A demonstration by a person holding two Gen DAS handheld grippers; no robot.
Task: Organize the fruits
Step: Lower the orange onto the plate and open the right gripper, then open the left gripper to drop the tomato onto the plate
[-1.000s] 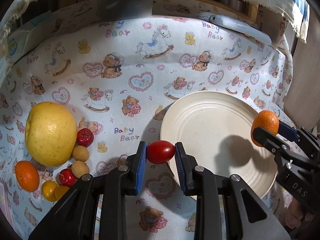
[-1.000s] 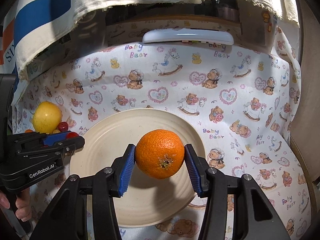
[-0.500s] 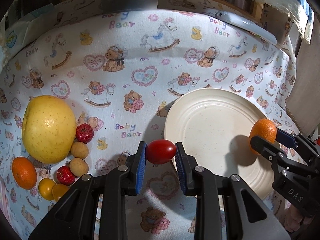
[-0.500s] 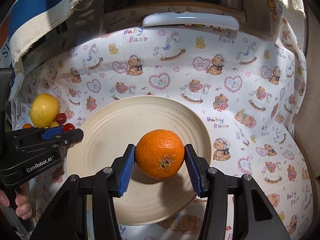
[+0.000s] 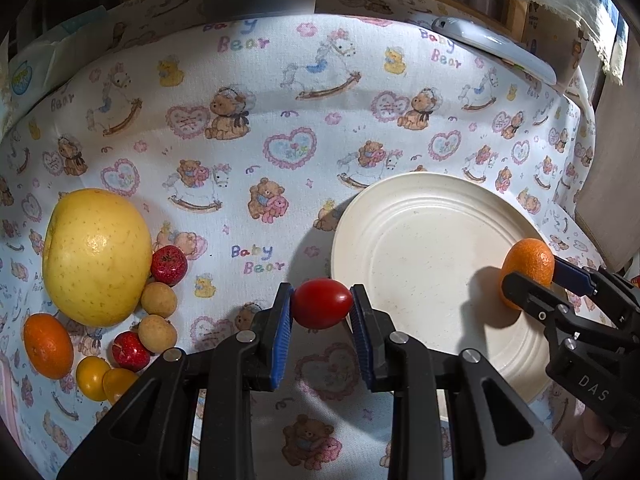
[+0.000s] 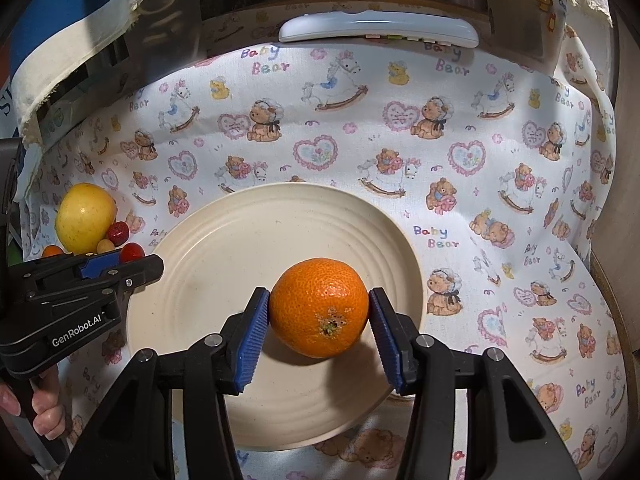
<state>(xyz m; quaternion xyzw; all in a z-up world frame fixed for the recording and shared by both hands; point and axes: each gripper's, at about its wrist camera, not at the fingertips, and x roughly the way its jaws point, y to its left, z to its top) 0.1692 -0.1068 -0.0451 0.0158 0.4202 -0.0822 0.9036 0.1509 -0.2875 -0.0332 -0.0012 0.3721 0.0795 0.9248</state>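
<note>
My left gripper [image 5: 321,309] is shut on a red cherry tomato [image 5: 322,303], held just left of the cream plate [image 5: 416,240]. My right gripper [image 6: 319,320] stands around an orange mandarin [image 6: 319,307] that rests low on the plate [image 6: 240,248]; the right pad shows a small gap from the fruit. In the left wrist view the mandarin [image 5: 528,266] sits at the plate's right side. A pile of fruit lies at left: a big yellow apple [image 5: 96,256], another mandarin [image 5: 47,345], small red, tan and yellow fruits.
A bear-print cloth [image 5: 280,128] covers the table. A white remote [image 6: 378,30] lies at the back edge. Striped fabric [image 6: 72,12] hangs at the back left. A wooden panel [image 6: 624,200] stands on the right.
The right gripper has lowered the mandarin onto the plate and its jaws have eased slightly. The left gripper with the tomato has moved forward and a little lower.
</note>
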